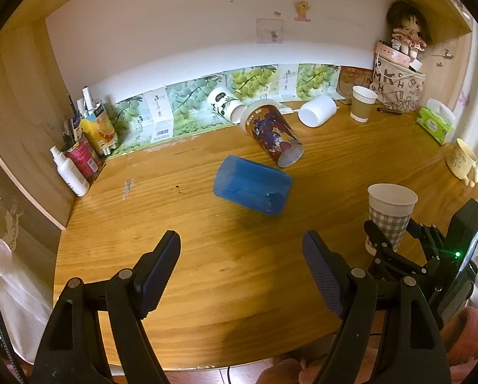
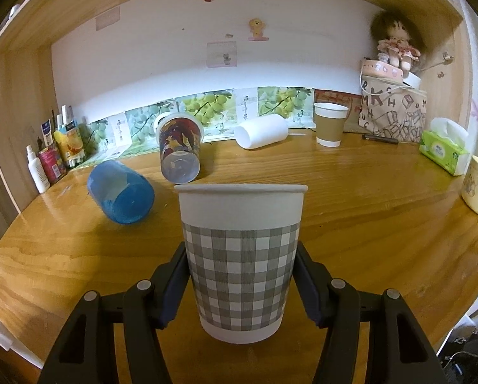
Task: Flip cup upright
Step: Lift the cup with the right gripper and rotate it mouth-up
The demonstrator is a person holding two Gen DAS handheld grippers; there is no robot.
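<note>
Wooden desk alcove, several cups down, one checked cup upright in the right claw.

The wooden desk (image 2: 350,198) fills the lower half of both views, boxed in by wood side panels and a white back wall (image 2: 175,57) with a fruit-print strip along its foot (a doll (image 2: 397,48) sits at upper right). The checked paper cup (image 2: 242,256) stands upright, mouth up, at centre frame in the right view, between the fingers of the right gripper (image 2: 240,288), whose pads sit against its sides; whether it rests on the desk cannot be told. The left gripper (image 1: 240,275) is spread wide and empty, low in its frame. Above it lies a blue cup (image 1: 253,188) on its side, with a patterned cup (image 1: 272,134) tipped over just beyond.
</note>
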